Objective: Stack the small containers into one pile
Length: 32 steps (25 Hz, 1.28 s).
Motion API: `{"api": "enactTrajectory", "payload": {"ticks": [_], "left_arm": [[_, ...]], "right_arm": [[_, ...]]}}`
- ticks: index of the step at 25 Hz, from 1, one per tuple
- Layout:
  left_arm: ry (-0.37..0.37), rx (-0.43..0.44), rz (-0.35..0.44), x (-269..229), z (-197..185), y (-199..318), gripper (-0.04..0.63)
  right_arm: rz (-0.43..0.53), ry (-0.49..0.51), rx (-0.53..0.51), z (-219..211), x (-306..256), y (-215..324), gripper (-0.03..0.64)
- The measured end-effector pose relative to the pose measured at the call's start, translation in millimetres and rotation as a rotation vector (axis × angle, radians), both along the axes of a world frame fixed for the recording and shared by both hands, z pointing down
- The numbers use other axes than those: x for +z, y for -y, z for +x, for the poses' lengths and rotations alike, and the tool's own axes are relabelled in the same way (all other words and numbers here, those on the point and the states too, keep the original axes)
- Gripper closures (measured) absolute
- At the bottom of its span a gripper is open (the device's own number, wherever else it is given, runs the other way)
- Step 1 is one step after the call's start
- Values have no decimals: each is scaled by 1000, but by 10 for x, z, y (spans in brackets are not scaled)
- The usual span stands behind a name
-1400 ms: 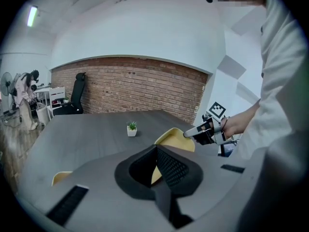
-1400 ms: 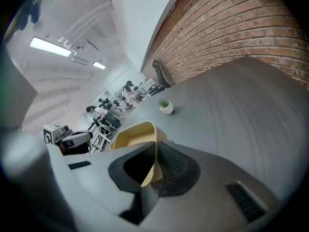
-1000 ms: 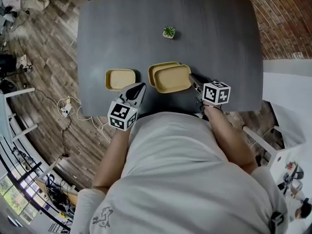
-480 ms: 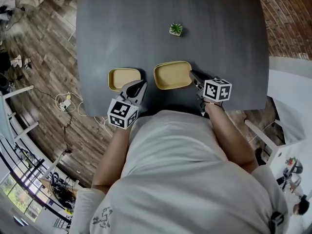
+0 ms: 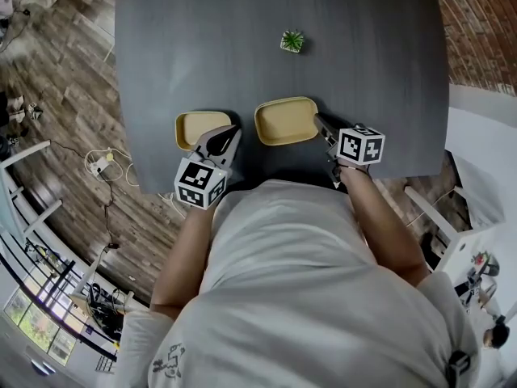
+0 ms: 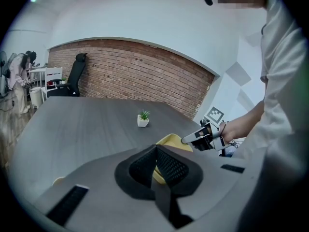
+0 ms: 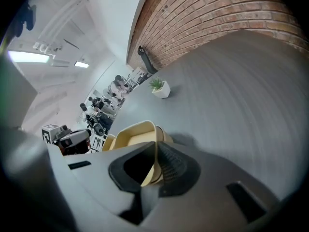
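Dark grey bench [image 5: 363, 55]. Roughly midway along its near edge sits a nested pair [image 5: 284, 121] of pale yellow rounded-rectangle plastic containers; two rims show in the right gripper view. The right hand-held gripper [image 5: 319, 124] is clamped on the nested pair's right-hand rim, with the thin wall pinched between its pads.

The single pale yellow plastic container [image 5: 196, 126] sits just left of the pair, apart from it and closer to the near-left corner. It lies flat on the bench and is not stacked yet. The left hand-held gripper [image 5: 229, 134] is over that container's near-right corner. Its jaws are together at the tips with nothing pinched; the yellow sliver low between them reads as the pair beyond. Whether it touches the container, can't tell.

Key relation: the single container lies left of and below the left gripper's tips. Its long axis runs parallel to the near edge, same as the pair's. The left hand is clearly nearer, and the right is busy on the pair's far side.

Judgement: the left jaws need to part, take the right short rim, lift it and carry it right across the gap, keeping the long axes lined up so it drops in. A thin-rim grip may let it tilt.

The small green plant in a white pot [image 5: 292, 40] is well clear, toward the far edge.
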<state>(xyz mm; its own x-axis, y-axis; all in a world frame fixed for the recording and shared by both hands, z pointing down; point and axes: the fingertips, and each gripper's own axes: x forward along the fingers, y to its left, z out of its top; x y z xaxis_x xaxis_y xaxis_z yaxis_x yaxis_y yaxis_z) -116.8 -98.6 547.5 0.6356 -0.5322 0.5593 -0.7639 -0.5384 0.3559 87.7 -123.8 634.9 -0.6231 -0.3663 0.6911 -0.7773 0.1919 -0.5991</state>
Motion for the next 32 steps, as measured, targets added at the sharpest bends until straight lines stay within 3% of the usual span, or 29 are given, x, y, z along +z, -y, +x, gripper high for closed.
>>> {"api": "enactTrajectory", "payload": {"ticks": [19,32], "left_arm": [[-16,11,-43,176,44,54,584],[1,5,14,-29,122,1,584]], "right_arm": [[-28,-6,-5,-6,110,-12,589],[71,-41,-119,0,-77,-55,529]]}}
